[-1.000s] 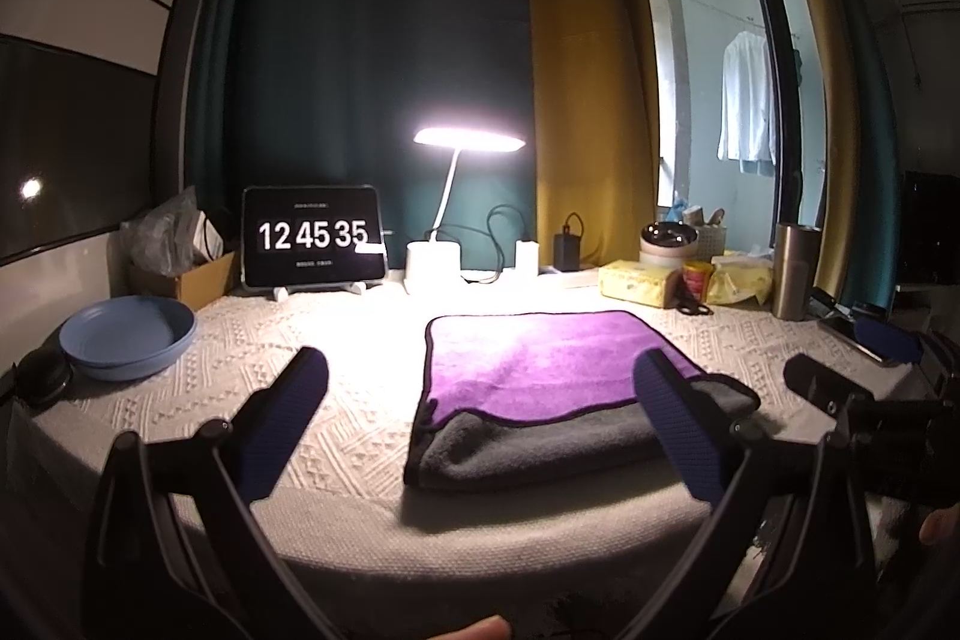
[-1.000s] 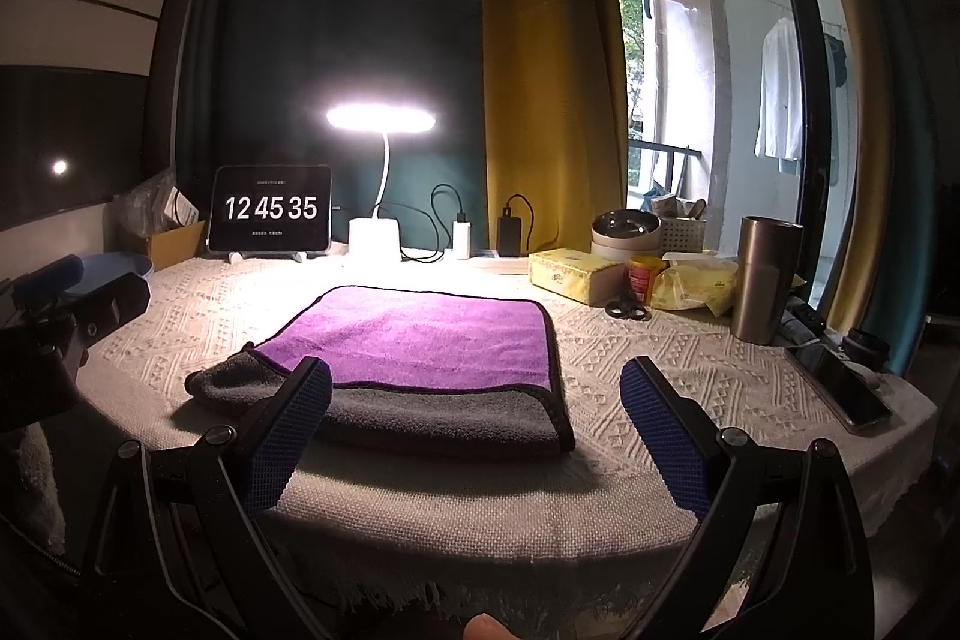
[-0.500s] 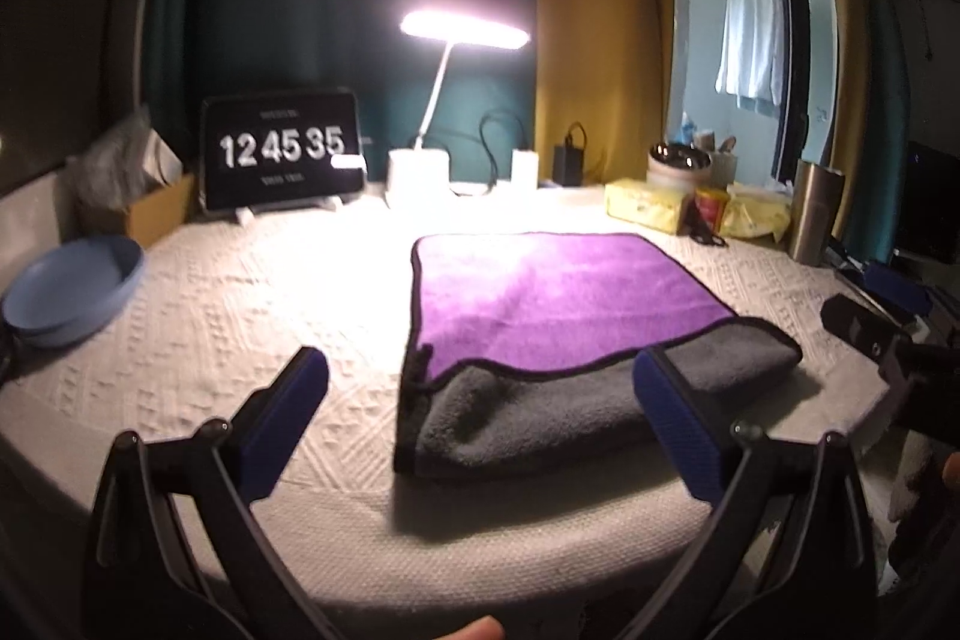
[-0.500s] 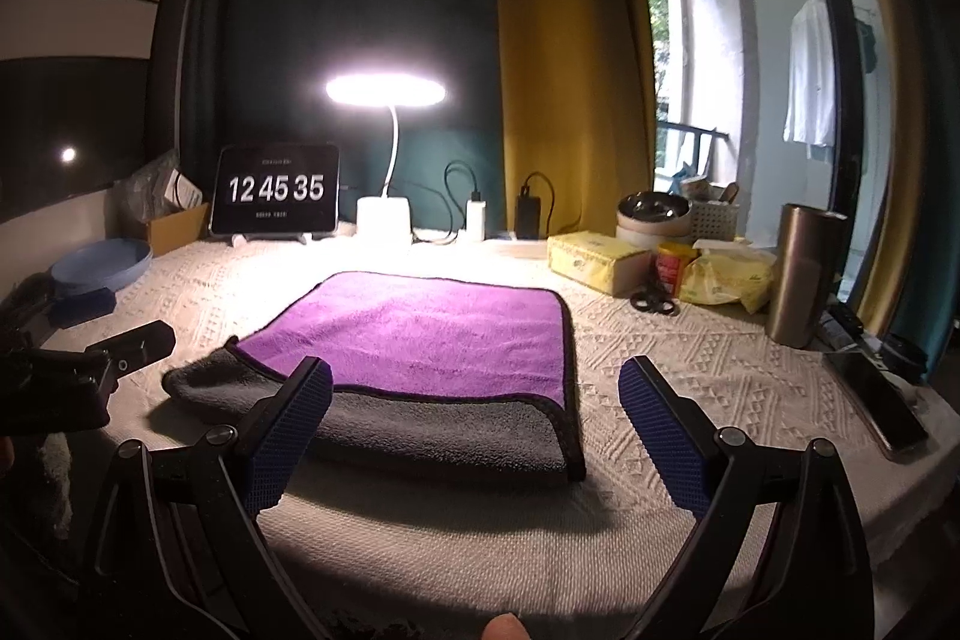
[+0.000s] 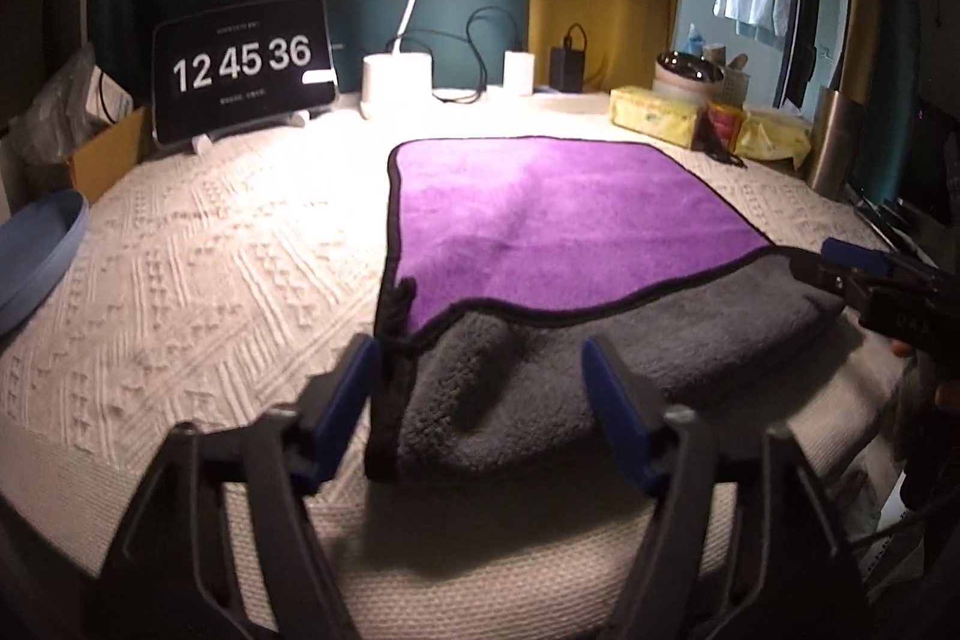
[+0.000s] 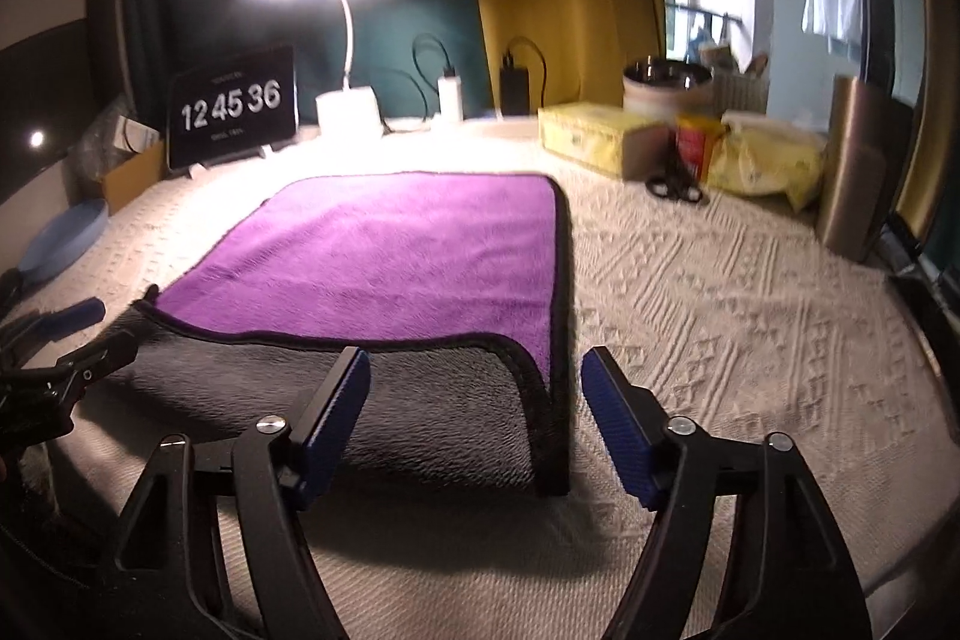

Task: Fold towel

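A white woven tablecloth (image 5: 198, 280) covers the table, and the towel (image 5: 552, 220) lies flat at the middle of its near edge, purple side up, with the near strip turned back to show grey. It sits square to the front edge, probably so both near corners can be reached at once.

The left gripper (image 5: 480, 388) is low at the towel's near left corner, jaws spread apart and holding nothing; one blue pad is just outside the black-bound side edge and the other is over the grey strip, so the corner lies between them. The right gripper (image 6: 474, 394) mirrors this at the near right corner (image 6: 543, 400), also spread wide and empty, its pads straddling the curled grey flap. Judging by this, the step in hand is pinching both near corners to carry them toward the far edge.

Along the far edge stand a lit desk lamp (image 5: 414, 28), a tablet clock (image 5: 243, 67) toward the far left corner, and a steel tumbler (image 6: 855, 172) with a tissue box (image 6: 591, 136) near the right edge. A blue bowl (image 5: 36, 256) rests at the left edge. All are well apart from the towel, leaving room for the fold.
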A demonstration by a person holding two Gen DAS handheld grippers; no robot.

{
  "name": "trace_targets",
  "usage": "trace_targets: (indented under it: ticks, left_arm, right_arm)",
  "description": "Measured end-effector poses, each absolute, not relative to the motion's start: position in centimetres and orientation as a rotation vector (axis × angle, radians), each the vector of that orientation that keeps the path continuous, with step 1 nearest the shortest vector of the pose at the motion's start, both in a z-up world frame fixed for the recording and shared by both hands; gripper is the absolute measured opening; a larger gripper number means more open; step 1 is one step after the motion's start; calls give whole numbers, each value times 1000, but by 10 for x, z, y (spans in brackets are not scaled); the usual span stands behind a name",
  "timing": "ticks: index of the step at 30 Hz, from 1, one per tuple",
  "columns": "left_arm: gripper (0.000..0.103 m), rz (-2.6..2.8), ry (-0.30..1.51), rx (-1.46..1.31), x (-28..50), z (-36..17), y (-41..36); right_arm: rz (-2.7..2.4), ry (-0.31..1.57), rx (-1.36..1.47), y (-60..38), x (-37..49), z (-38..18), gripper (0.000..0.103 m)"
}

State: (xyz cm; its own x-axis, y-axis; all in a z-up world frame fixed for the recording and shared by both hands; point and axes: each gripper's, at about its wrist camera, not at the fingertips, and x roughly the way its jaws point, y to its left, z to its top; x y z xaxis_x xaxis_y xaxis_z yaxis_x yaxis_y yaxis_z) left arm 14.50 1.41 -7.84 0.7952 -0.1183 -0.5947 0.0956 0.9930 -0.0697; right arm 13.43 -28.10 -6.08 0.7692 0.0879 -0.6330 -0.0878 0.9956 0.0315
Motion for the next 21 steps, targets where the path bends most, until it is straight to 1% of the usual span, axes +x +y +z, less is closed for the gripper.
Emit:
trace_targets:
  ticks: [3,4,5,6,7,8,9,10,11,12,13,15,17,21]
  left_arm:
    - [58,-120,653,-36,145,-81,14]
    - [57,-120,656,-32,145,-81,14]
    - [54,-123,660,-28,145,-82,14]
    - [49,-121,660,-22,145,-83,13]
    - [47,-119,656,-19,144,-82,14]
    - [41,-122,650,-17,143,-82,14]
    - [36,-121,648,-13,142,-81,14]
    - [33,-120,645,-4,141,-80,13]
    - [29,-126,641,1,140,-80,13]
    - [24,-131,638,1,140,-80,13]
    - [22,-131,636,1,139,-80,13]
    - [15,-141,630,-9,138,-80,13]
    - [12,-147,628,-12,138,-78,13]
    - [12,-150,602,-13,135,-69,14]
  right_arm:
    - [100,718,15,-283,141,-66,60]
    - [100,728,14,-283,141,-69,54]
    - [99,734,11,-284,142,-70,49]
    - [98,739,6,-283,142,-73,47]
    - [97,738,0,-282,142,-73,42]
    - [94,731,-9,-281,141,-73,32]
    - [90,725,-20,-280,140,-73,27]
    - [84,718,-30,-280,140,-72,15]
    - [78,712,-37,-280,139,-71,9]
    - [78,704,-42,-280,138,-70,8]
    - [81,695,-47,-280,137,-68,6]
    - [76,664,-66,-279,133,-63,6]
    - [71,625,-88,-276,127,-57,5]
    - [66,561,-109,-274,119,-44,5]
